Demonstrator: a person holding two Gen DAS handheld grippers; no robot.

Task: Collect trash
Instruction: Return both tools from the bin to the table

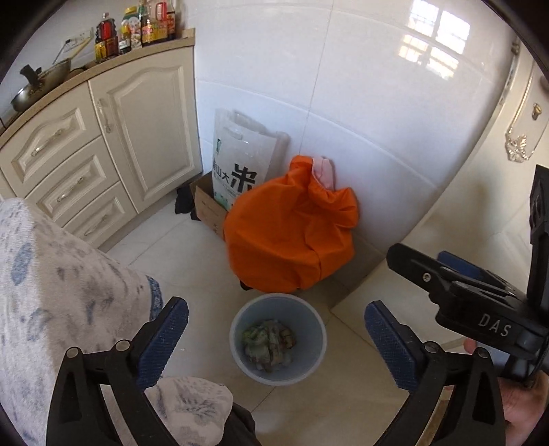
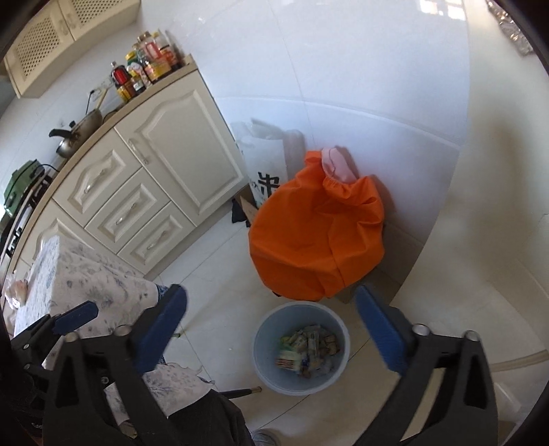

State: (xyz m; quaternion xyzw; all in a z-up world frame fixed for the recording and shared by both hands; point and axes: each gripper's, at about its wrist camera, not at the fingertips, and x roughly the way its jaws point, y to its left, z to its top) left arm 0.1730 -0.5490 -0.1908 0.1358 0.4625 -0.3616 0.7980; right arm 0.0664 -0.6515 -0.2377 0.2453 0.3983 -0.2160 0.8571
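Both grippers over the bin, pointing steeply down at the floor. Left gripper (image 1: 276,338) jaws wide apart, nothing between the pads. Right gripper (image 2: 271,331) jaws wide apart too, empty; also seen at the right edge of the left wrist view.

Bin (image 1: 310,320): pale blue, round, upright on the tiled floor, framed between the fingers in both views. Trash (image 2: 308,350) inside at the bottom: crumpled wrappers and small packets, some greenish.

Just behind the bin: orange bag (image 1: 291,230), bulging, against the white wall. Rice sack (image 1: 236,164) upright left of it, in a cardboard box (image 1: 206,206).

Cream cabinet (image 1: 103,147) at left; bench on top with bottles (image 1: 137,27) and a pan (image 1: 41,85).

Patterned cloth (image 1: 68,291) lower left, beside the left finger.
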